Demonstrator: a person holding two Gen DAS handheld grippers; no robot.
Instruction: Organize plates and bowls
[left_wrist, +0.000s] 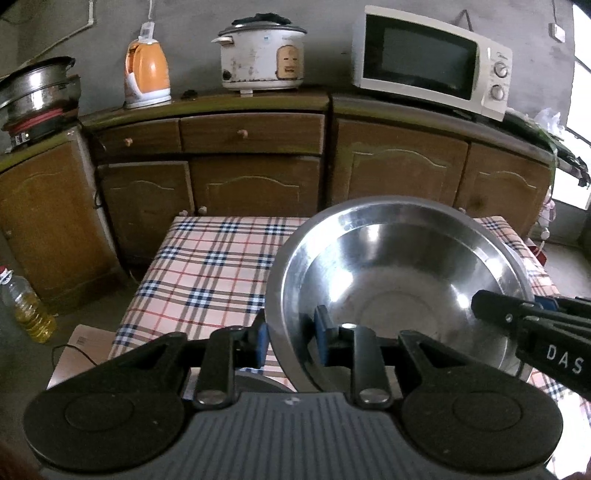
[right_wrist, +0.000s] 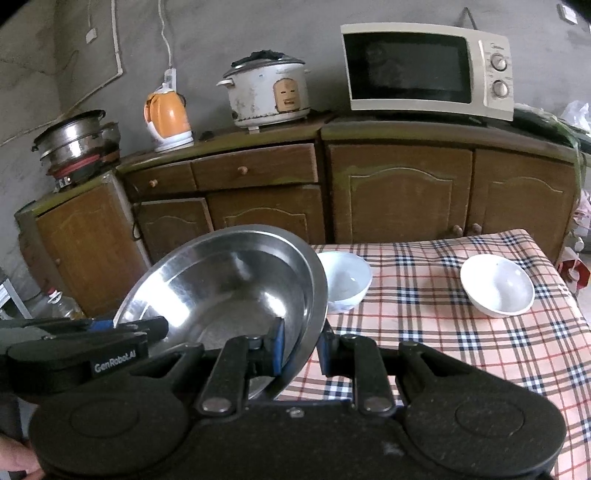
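only the right wrist view shows two white bowls (right_wrist: 496, 285) on the bench (right_wrist: 480, 350). both left gripper (left_wrist: 291, 341) and right gripper (right_wrist: 300, 341) jaws are clamped on the steel basin (left_wrist: 399, 280) rim.

Bare tablecloth (left_wrist: 207, 266) ahead-left of left gripper; two white bowls (right_wrist: 347, 282) (right_wrist: 496, 290) obstructing ahead of right gripper.
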